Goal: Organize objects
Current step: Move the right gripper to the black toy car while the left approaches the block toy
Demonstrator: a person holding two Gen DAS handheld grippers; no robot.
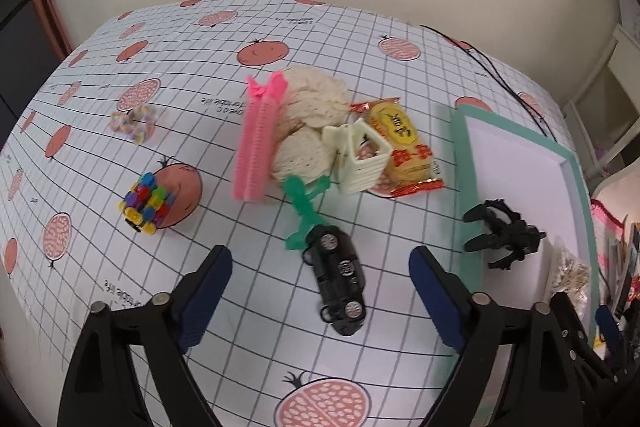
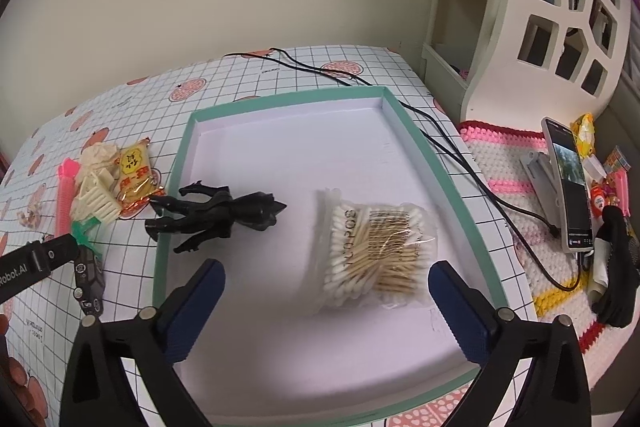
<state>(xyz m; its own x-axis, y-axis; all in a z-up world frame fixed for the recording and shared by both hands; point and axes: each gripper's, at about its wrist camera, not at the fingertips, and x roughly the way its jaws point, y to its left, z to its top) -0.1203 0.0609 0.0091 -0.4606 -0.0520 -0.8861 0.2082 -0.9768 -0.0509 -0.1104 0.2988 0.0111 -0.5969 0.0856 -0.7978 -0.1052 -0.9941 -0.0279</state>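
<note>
Left wrist view: the left gripper (image 1: 320,263) fills the bottom of the frame with its fingers wide apart and nothing between the pads; a black toy car (image 1: 339,281) lies on the checked tablecloth (image 1: 100,131) in the gap between them, lower centre, not yet touched; a green figure (image 1: 303,205) lies just above the car, its foot touching or nearly touching the car's upper end; in the centre sit a pink comb-like strip (image 1: 258,139), round crackers (image 1: 310,119), a cream toy basket (image 1: 358,157) and a yellow snack packet (image 1: 406,151), crowded together; a coloured block cube (image 1: 147,203) lies at the left; a black figure (image 1: 502,235) straddles the near rim of the green tray (image 1: 466,187) at the right.

Right wrist view: the right gripper (image 2: 326,287) is likewise spread and empty, hovering over the tray's white floor; a bag of cotton swabs (image 2: 376,253) lies inside the tray, centre right, between the fingers but seemingly untouched; the black figure hangs over the tray's left rim, limbs outside.

Judging by this, the car looks like the next thing to collect; closing on it could catch the green figure's foot and drag it along, or the car could roll out from the pads on its wheels; the black figure, perched on the rim, could be knocked back onto the cloth by either hand passing.
</note>
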